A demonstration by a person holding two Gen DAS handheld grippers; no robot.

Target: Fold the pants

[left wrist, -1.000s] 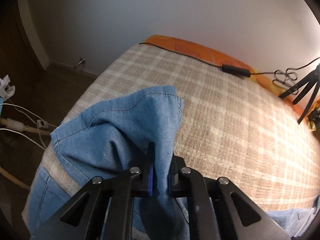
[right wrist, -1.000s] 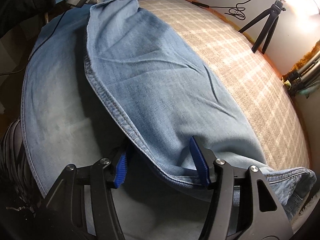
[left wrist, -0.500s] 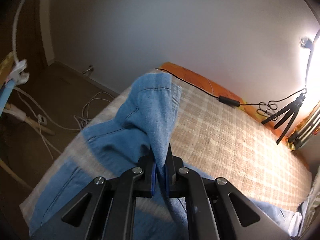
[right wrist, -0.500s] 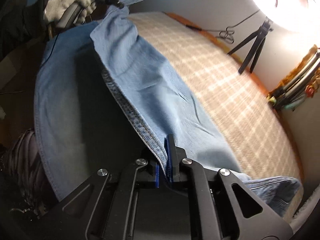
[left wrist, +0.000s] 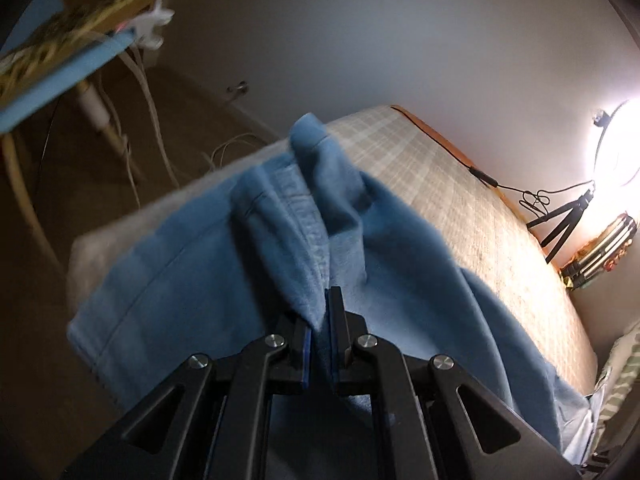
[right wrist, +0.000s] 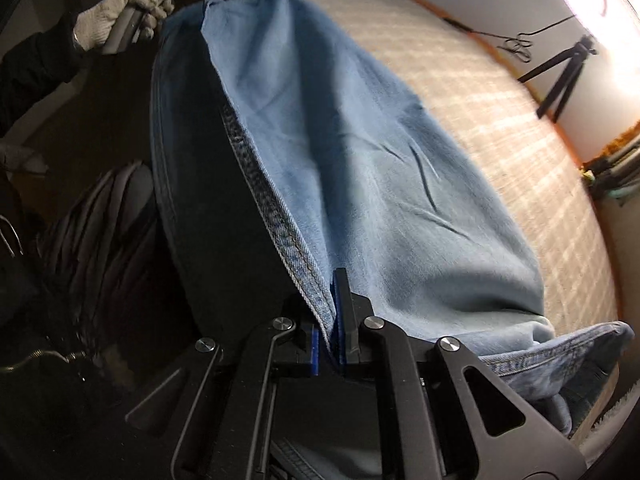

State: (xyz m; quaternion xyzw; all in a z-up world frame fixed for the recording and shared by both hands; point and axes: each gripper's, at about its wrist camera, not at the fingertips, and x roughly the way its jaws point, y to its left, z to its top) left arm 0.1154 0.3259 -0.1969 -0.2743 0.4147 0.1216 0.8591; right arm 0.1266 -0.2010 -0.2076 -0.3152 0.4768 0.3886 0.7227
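Looking along the left gripper [left wrist: 319, 320], we note its jaws clamped on a bunched fold of one pair of light-blue denim pants [left wrist: 192, 280], lifted off the plaid bed [left wrist: 460, 208]; one tripod [left wrist: 560, 220] stands beyond. From the right wrist, the right gripper [right wrist: 328, 334] pinches the stitched seam edge, pants [right wrist: 380, 184] stretched toward one gloved hand [right wrist: 116, 20].

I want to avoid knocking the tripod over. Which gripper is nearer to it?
Probably right. The right gripper grips the jeans at the bed's tripod end; the left gripper grips the opposite end.
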